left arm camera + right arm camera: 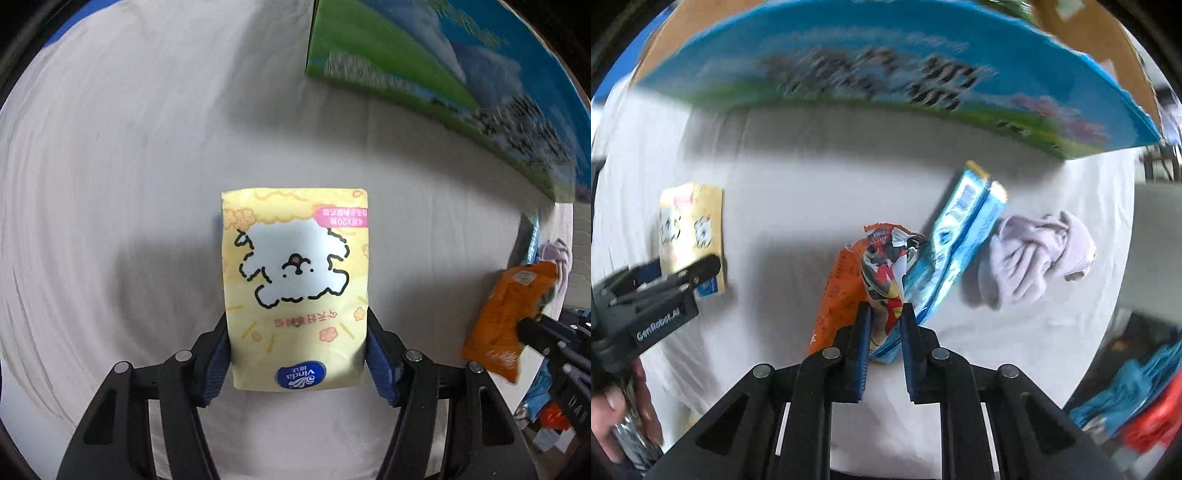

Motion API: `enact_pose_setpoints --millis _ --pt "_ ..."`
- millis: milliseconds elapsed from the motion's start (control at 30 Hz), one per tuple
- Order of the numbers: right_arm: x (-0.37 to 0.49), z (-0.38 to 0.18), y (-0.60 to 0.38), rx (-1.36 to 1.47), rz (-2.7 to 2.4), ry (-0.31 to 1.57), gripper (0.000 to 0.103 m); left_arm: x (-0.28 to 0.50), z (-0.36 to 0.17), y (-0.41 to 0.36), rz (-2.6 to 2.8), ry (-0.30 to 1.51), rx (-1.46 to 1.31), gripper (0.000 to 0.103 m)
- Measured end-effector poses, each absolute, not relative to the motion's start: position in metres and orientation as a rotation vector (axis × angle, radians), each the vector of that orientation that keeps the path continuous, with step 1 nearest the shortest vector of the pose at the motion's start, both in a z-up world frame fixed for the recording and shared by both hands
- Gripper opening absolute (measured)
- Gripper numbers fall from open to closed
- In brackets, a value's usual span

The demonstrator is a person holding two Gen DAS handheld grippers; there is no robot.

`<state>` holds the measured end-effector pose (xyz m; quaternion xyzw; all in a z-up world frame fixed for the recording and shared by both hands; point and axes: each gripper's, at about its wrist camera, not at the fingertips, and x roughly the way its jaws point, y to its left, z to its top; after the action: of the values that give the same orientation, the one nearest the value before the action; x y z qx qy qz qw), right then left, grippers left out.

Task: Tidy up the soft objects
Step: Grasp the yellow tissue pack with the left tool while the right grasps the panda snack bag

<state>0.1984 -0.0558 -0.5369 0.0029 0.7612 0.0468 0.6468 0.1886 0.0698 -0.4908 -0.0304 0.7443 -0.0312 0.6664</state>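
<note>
- A white cloth-covered surface [110,184] carries several soft items, seen from two cameras that look straight down along hand-held grippers.
- The left gripper [298,354] has its fingers on either side of a flat yellow plastic tissue pack printed with a white cartoon dog [295,288]. The blue pads [218,362] sit against the pack's two long edges near its lower end. This looks like a grip closing on the pack, though how firmly it presses I cannot tell.
- The tissue pack lies flat on the surface, its long axis running away from the camera, in line with the fingers. Its blue logo end is nearest the gripper and the print reads upside down, so its top points toward the camera.
- The right gripper [884,314] has its fingers closed tight on a crinkled orange foil snack bag [864,288], pinching it at the near end. That end hold probably lets the limp bag hang free for carrying.
- The snack bag's long axis runs away from the camera, leaning slightly left, its torn-looking top farthest away.
- Just beside it, touching, lies a long light-blue plastic packet [964,229], angled up to the right. A crumpled pale lilac cloth [1038,254] sits near its far side.
- A large cardboard box printed with blue sky and green grass [849,66] stands along the far edge, likely where the items are to go.
</note>
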Motion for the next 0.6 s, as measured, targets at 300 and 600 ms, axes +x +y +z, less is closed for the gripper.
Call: enact_pose_setpoints --millis 300,600 --pt "0.208 -0.537 -0.078 0.331 0.089 1.672 0.073 0.183 -0.506 0.068 -0.054 1.698 -0.089 0.062" --pt "0.224 -0.571 -0.08 0.387 0.141 1.765 0.073 0.2 -0.527 0.063 -0.045 1.715 -0.122 0.062"
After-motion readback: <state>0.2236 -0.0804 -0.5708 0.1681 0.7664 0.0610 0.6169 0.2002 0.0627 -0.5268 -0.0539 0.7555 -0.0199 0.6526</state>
